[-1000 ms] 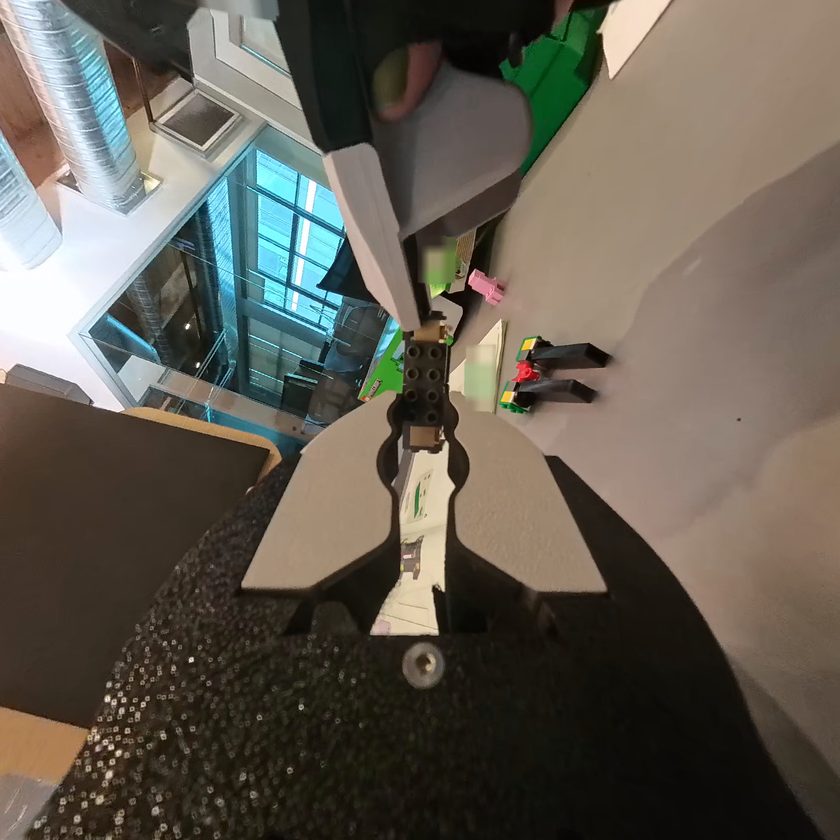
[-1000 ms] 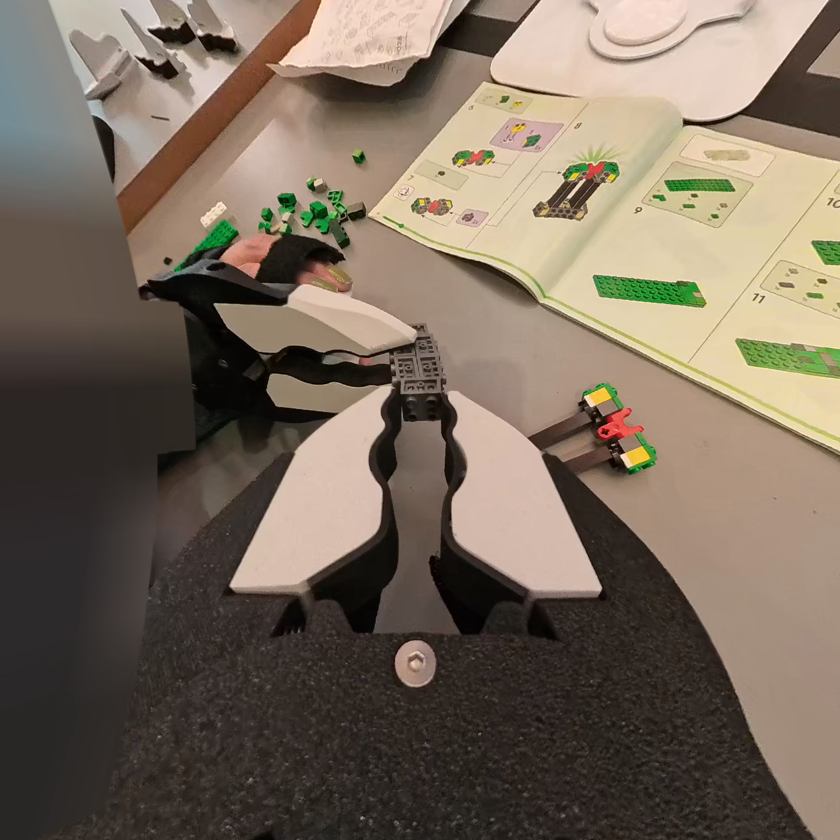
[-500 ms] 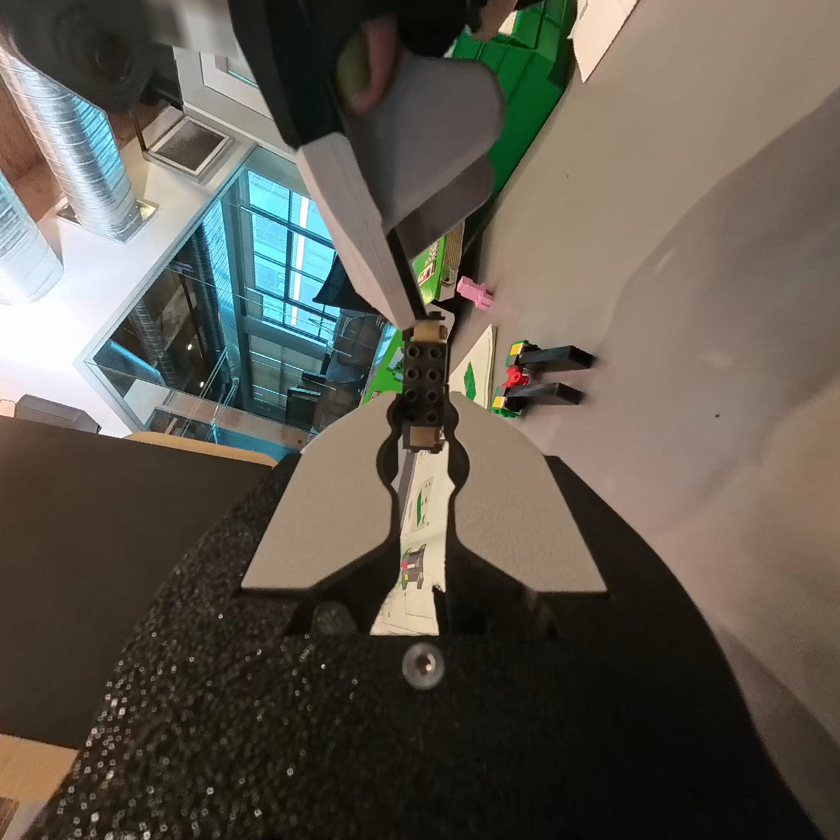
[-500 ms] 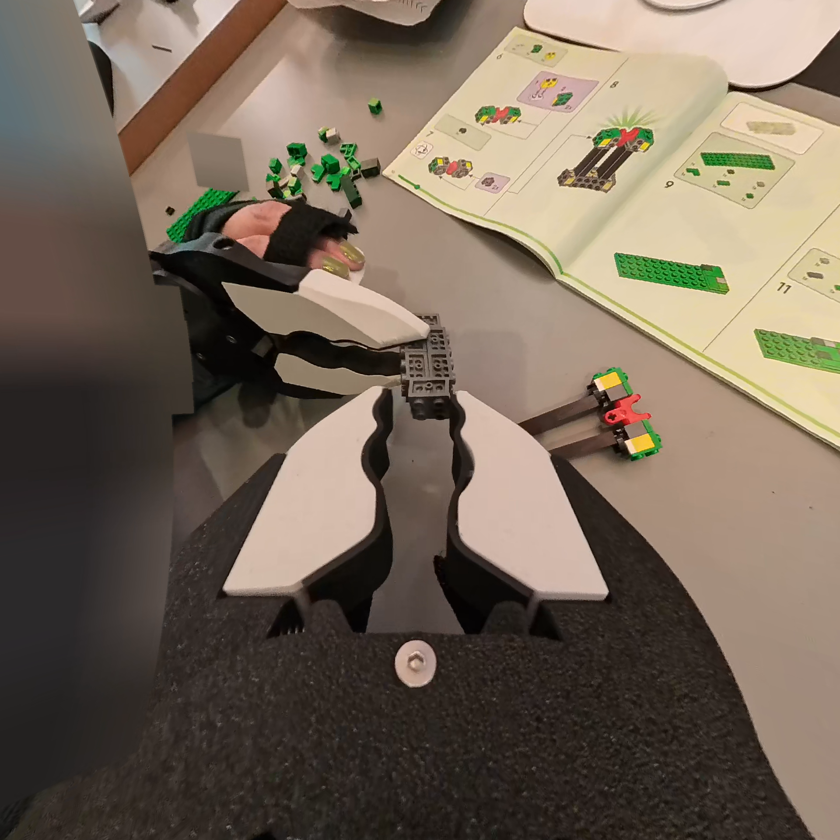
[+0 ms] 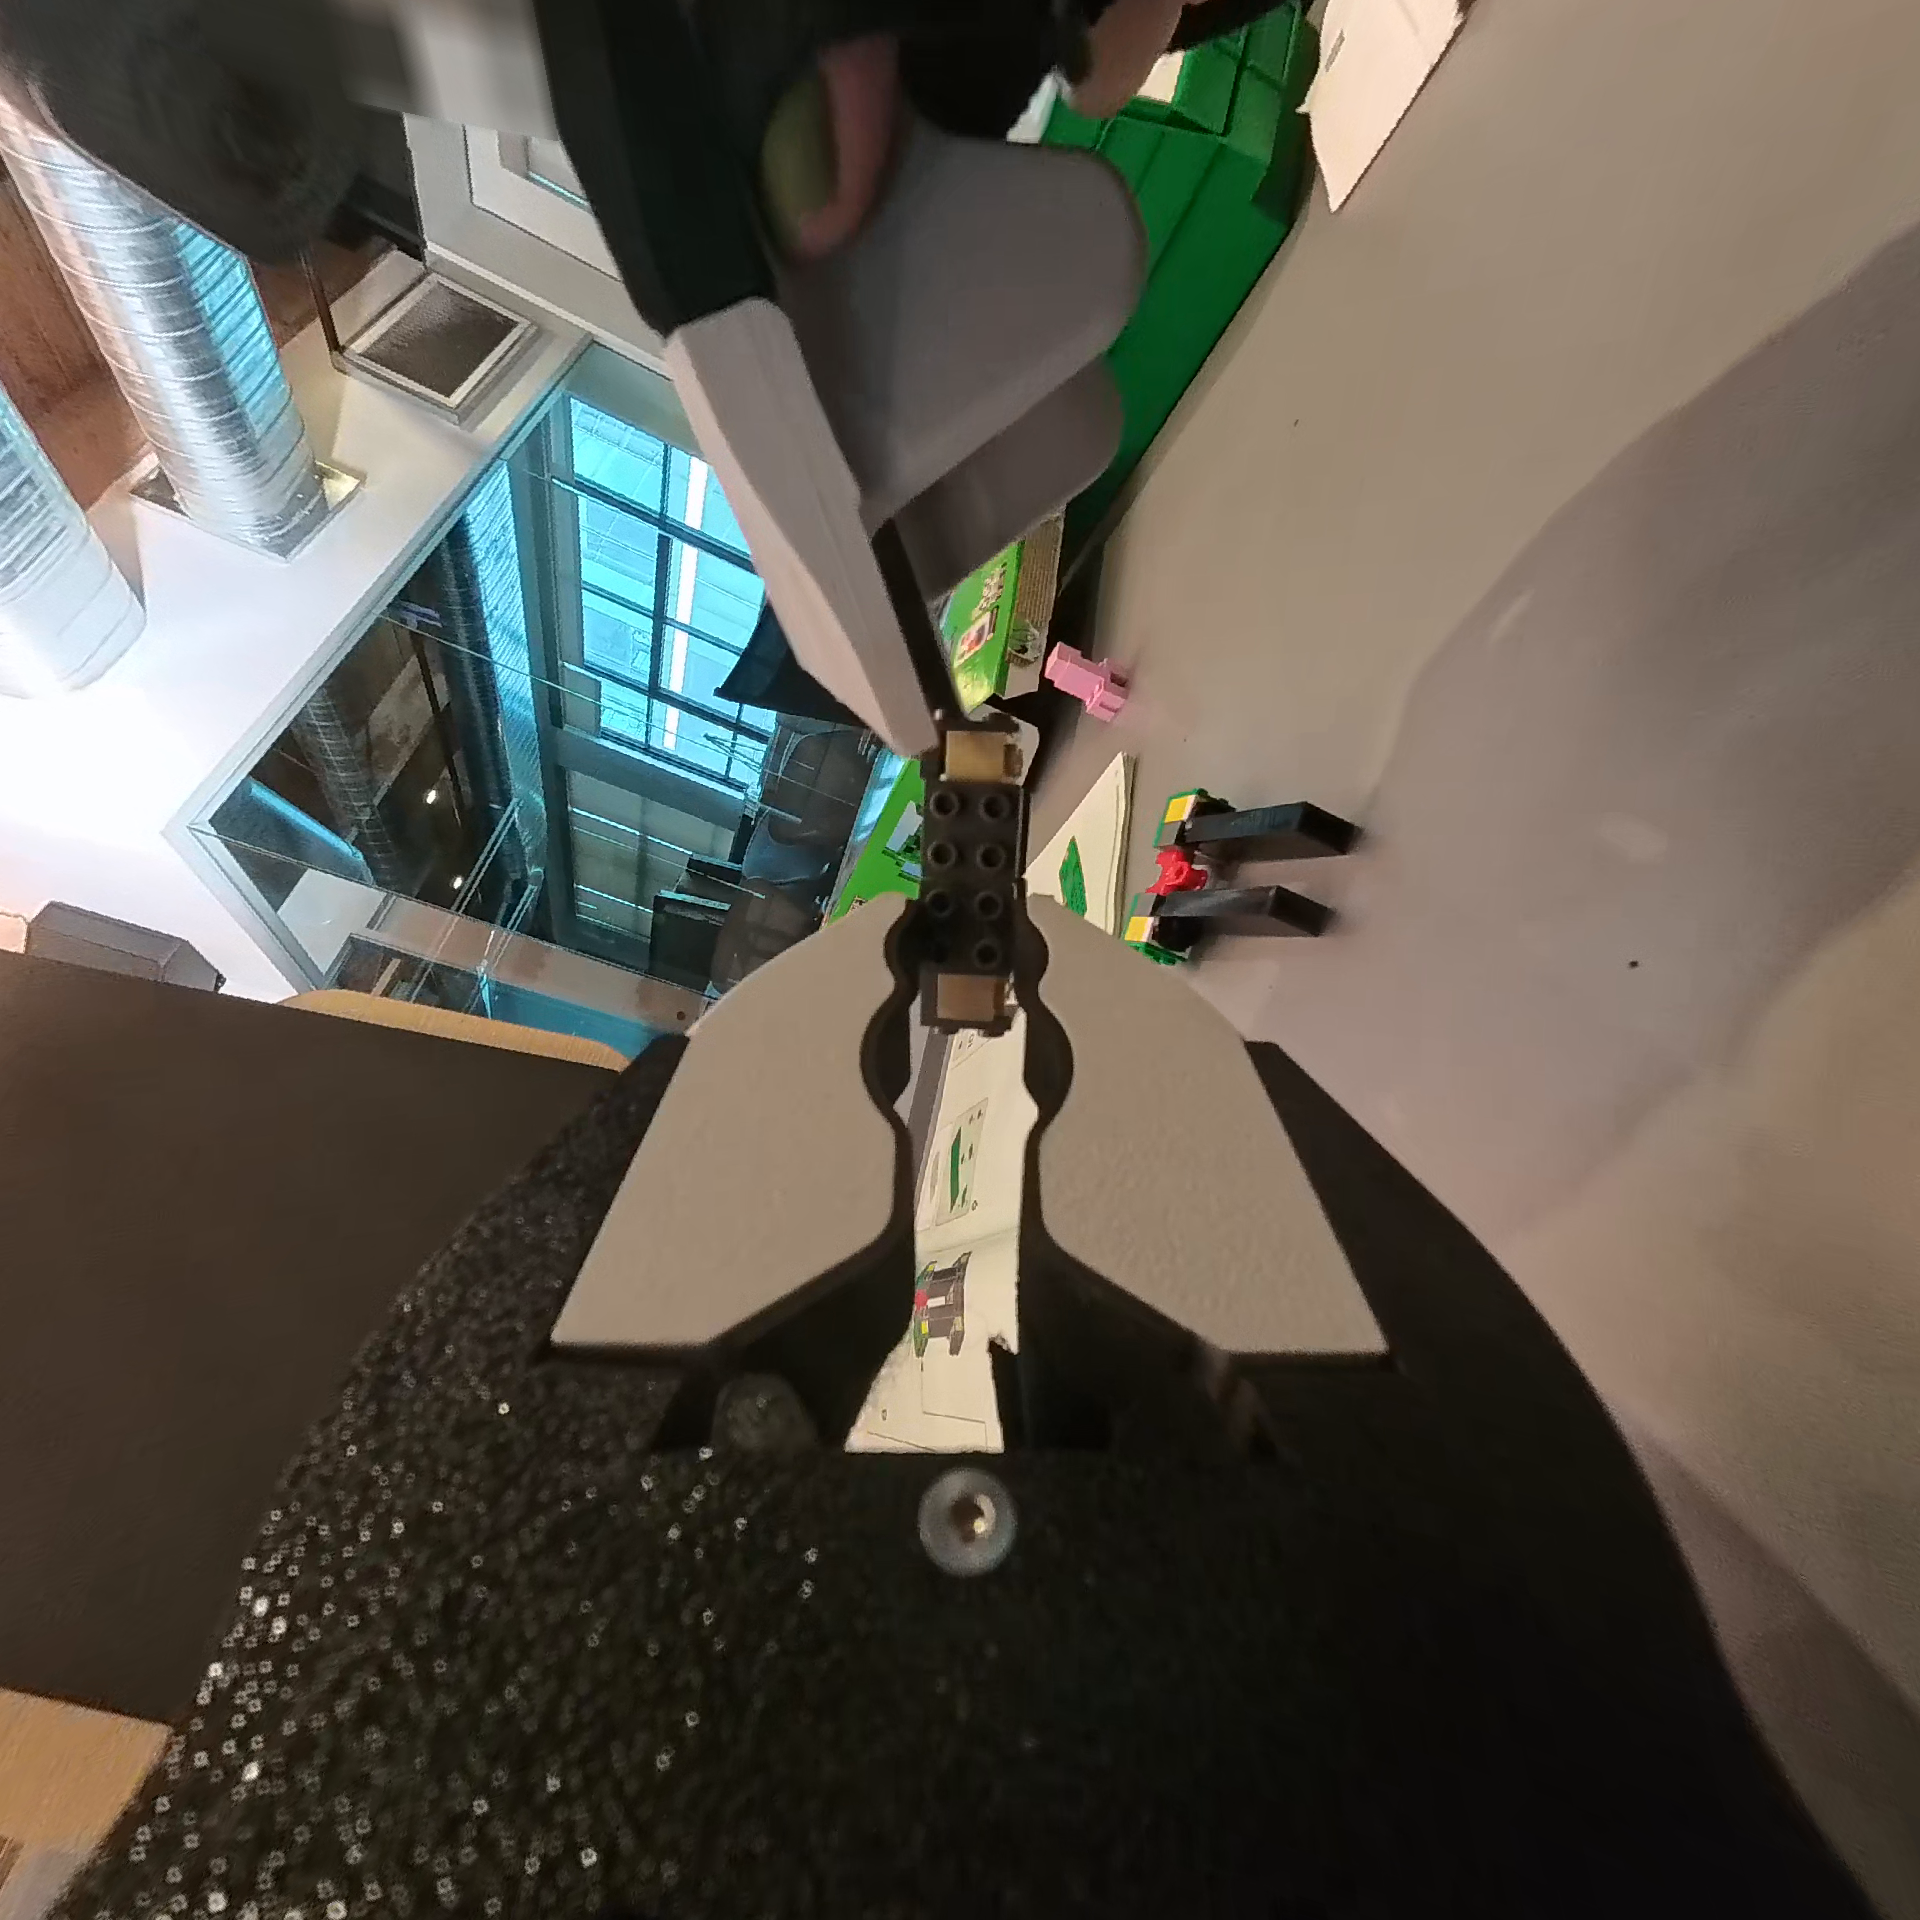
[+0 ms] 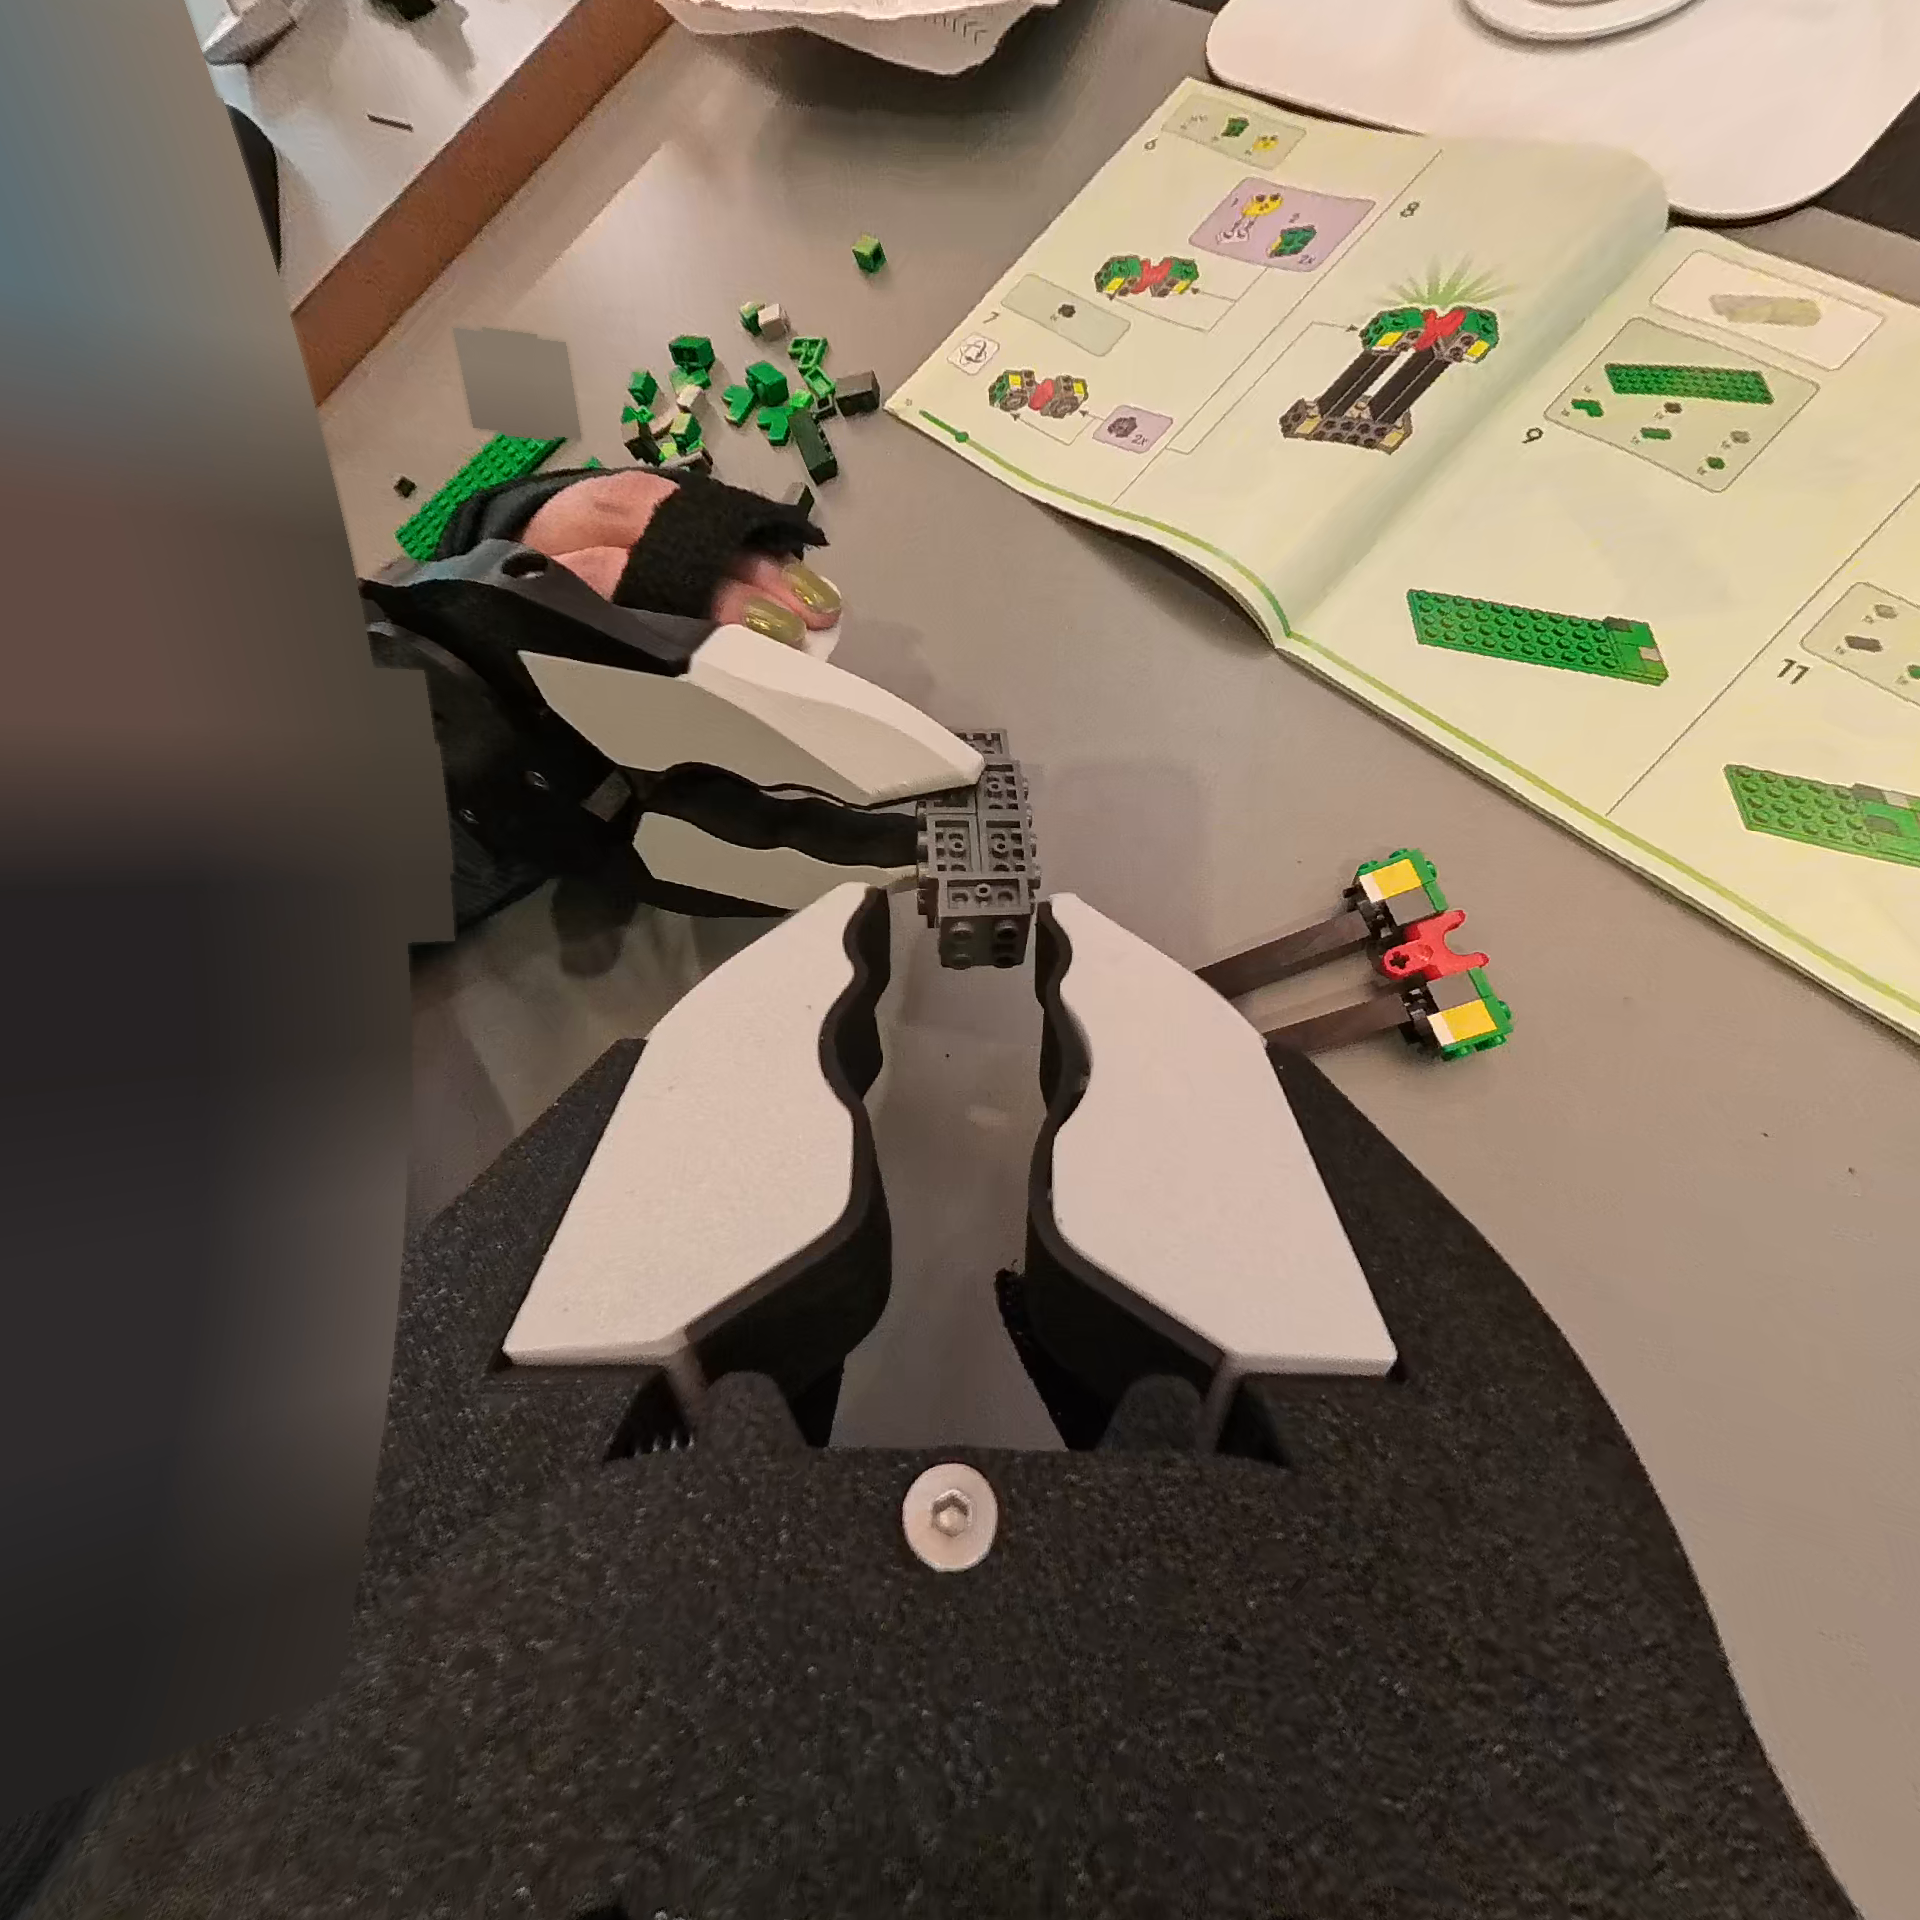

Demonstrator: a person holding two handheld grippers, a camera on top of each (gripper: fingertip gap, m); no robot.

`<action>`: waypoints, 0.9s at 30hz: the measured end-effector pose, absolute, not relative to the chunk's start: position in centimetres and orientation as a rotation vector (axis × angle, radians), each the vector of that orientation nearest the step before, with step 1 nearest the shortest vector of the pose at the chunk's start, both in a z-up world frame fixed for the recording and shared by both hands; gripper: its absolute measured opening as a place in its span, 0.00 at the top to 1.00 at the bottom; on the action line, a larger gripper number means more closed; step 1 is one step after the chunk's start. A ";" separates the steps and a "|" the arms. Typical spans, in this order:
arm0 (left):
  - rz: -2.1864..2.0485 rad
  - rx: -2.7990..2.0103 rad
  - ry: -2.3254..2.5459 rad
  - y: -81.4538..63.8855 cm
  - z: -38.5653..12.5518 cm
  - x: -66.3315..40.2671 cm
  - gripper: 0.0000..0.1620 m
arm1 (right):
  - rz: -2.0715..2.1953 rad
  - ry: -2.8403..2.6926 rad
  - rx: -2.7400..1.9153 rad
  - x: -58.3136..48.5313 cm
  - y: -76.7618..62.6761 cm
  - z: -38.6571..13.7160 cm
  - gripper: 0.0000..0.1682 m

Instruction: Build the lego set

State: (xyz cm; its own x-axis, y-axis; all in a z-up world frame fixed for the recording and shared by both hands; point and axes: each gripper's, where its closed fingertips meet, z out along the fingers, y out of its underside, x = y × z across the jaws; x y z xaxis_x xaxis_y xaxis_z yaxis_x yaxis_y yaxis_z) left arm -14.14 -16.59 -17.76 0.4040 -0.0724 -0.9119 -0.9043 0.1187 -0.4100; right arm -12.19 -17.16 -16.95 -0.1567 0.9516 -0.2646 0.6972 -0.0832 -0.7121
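Gripping the dark base block (image 6: 982,883) in my left gripper (image 5: 966,940), I keep my right gripper (image 6: 961,920) parted around its near end, not clamping. Right of the block lies the finished two-post piece (image 6: 1371,971); I judge joining them remains, and beyond the block loose green bricks (image 6: 748,400) wait.

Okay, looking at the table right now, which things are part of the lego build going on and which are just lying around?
In use:
- dark grey brick assembly, held by the left gripper
- right gripper, open beside it
- black-pillar subassembly
- open instruction booklet
- loose green pieces
- green plate

Lying about:
- crumpled paper
- white tray
- pink piece
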 end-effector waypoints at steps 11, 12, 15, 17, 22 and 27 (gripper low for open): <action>0.659 -1.375 0.939 -16.5 -17.9 -14.4 0.90 | 1.012 -1.860 -1.405 -12.4 -17.2 -14.4 0.75; 0.641 -1.385 0.936 -16.5 -18.0 -14.4 0.90 | 0.962 -1.874 -1.326 -12.3 -17.4 -14.2 0.76; 0.605 -1.420 0.928 -16.4 -18.3 -14.4 0.90 | 0.708 -1.909 -1.132 -12.2 -17.5 -14.6 0.81; 0.590 -1.446 0.923 -16.3 -18.6 -14.5 0.90 | 0.497 -1.938 -1.033 -12.1 -17.1 -15.2 0.82; 0.563 -1.496 0.923 -16.2 -19.2 -14.6 0.90 | 0.144 -2.035 -0.875 -12.2 -17.0 -17.1 0.82; 0.543 -1.521 0.927 -16.1 -19.6 -14.6 0.90 | -0.065 -2.075 -0.744 -12.5 -16.9 -18.1 0.85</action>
